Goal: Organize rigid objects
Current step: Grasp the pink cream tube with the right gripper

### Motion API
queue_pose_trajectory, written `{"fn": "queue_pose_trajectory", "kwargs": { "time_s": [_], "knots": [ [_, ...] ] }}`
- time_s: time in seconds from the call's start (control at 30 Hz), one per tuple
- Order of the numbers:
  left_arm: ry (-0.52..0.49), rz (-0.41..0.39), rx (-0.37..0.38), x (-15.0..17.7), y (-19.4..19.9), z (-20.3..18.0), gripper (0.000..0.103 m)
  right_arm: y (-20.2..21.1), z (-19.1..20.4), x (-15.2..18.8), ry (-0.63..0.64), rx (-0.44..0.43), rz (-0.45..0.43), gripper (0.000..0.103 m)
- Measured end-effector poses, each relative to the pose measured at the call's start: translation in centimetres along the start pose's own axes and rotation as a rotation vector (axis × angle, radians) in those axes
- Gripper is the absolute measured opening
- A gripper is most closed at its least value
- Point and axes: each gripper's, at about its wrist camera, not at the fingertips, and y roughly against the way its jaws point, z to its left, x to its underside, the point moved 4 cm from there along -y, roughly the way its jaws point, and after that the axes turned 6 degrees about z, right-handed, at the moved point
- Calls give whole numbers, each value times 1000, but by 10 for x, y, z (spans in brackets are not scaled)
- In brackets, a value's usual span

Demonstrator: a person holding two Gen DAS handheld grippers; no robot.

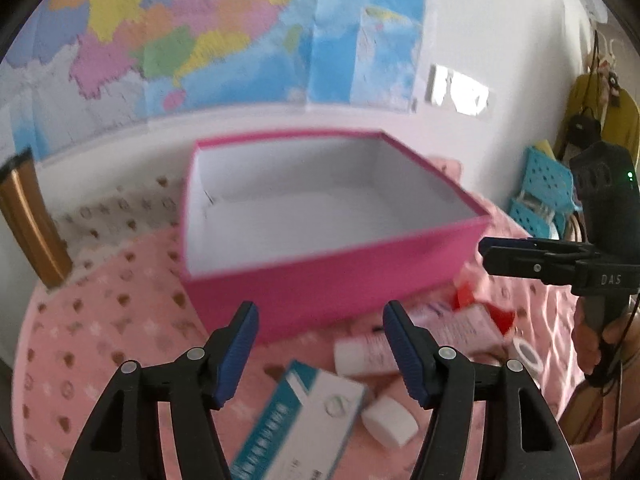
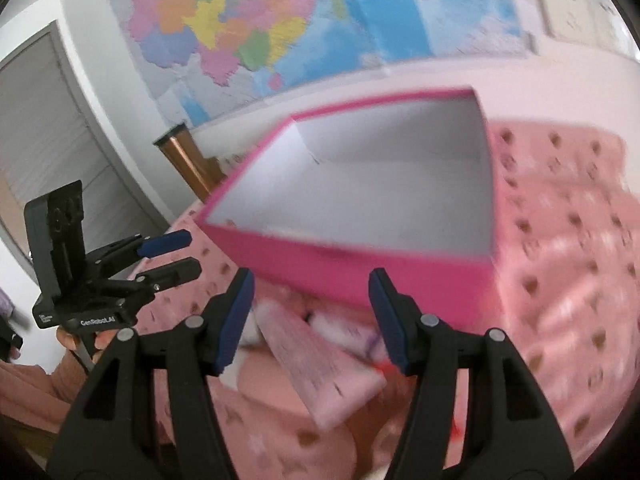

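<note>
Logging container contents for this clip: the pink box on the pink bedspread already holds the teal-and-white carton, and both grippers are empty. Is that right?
Not quite. The pink box holds nothing: the left wrist view shows its white inside bare. The teal-and-white carton lies on the pink bedspread in front of the box, beside the other small packages. The rest stands: the left gripper and right gripper are both empty.

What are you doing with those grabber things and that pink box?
A person holds a grabber in each hand over a pink bedspread. The left gripper and the right gripper are both open and hold nothing. The pink box is empty so far. In front of it lie small things to tidy away: a teal and white carton, a white bottle, a white block and a pale pink box. Nothing has been picked up yet.
</note>
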Motion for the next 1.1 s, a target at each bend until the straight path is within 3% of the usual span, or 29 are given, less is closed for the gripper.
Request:
{"fn": "queue_pose_trajectory", "kwargs": {
  "time_s": [0.27, 0.53, 0.87, 1.1],
  "knots": [
    [39, 92, 49, 21, -28, -6, 66, -2, -10, 42, -57, 7, 59, 61],
    [33, 139, 74, 26, -43, -10, 64, -10, -10, 54, -72, 11, 73, 60],
    [17, 174, 118, 24, -53, -12, 63, -15, -9, 54, -56, 37, 81, 39],
    [27, 202, 156, 23, -61, -12, 63, -16, -11, 53, -61, 42, 81, 34]
  ]
}}
